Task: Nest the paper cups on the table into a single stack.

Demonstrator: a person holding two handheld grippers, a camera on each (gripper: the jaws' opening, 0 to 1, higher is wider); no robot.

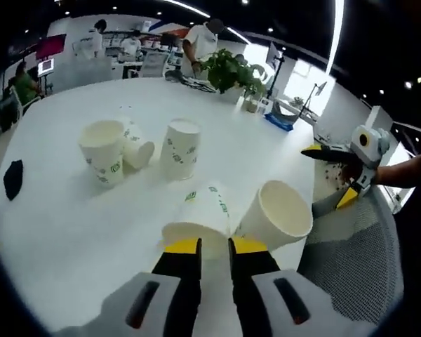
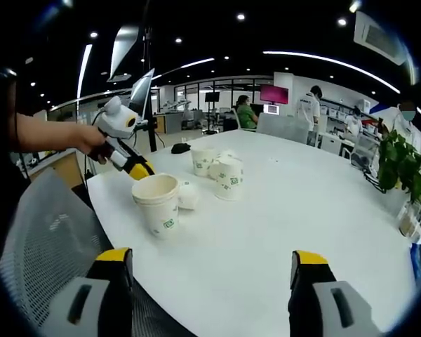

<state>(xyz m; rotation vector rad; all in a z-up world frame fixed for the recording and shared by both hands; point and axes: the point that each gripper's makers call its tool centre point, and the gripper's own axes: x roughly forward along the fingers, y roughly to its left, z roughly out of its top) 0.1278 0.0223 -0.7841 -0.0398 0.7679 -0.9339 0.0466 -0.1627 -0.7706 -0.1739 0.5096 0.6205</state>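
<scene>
Left gripper (image 1: 215, 246) pinches a paper cup's (image 1: 196, 221) rim, seemingly — right gripper (image 2: 210, 263) gapes wide over the table (image 2: 302, 203).

My left gripper (image 1: 215, 247) has black jaws capped with yellow pads, rising from pale grey housings with dark oval slots. My right gripper (image 2: 212, 265) is built the same: black jaws, yellow tips, grey bodies with slots. In the right gripper view, the left tool shows a white rounded body and yellow-black jaws.
</scene>
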